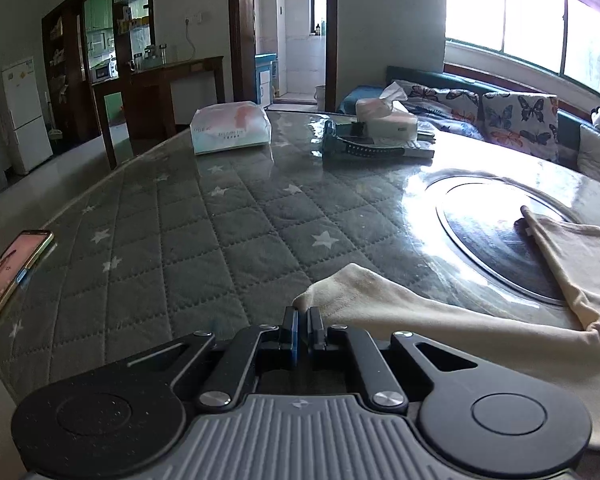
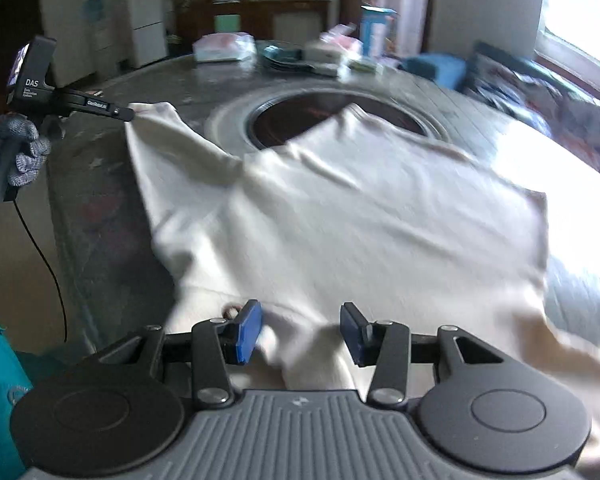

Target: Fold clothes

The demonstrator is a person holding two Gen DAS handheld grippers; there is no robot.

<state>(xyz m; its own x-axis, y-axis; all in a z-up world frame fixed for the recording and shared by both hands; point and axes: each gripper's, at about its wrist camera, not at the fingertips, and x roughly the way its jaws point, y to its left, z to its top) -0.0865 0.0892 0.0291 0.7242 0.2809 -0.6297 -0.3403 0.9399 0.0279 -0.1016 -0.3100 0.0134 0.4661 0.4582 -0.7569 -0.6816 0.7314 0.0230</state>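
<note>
Left hand-held gripper (image 1: 303, 316) clamps the cream shirt (image 2: 340, 220) sleeve; right hand-held gripper (image 2: 300, 332) apart, view blurred

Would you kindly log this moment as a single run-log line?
task: fold clothes | left gripper: shut on cream shirt sleeve | right gripper: open over shirt hem | shirt: spread on table

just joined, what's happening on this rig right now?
A person is folding a cream shirt spread on the quilted table. The left claw is shut on a sleeve tip, held out to the side. The right claw is open over the shirt's near edge, gripping nothing yet.
</note>
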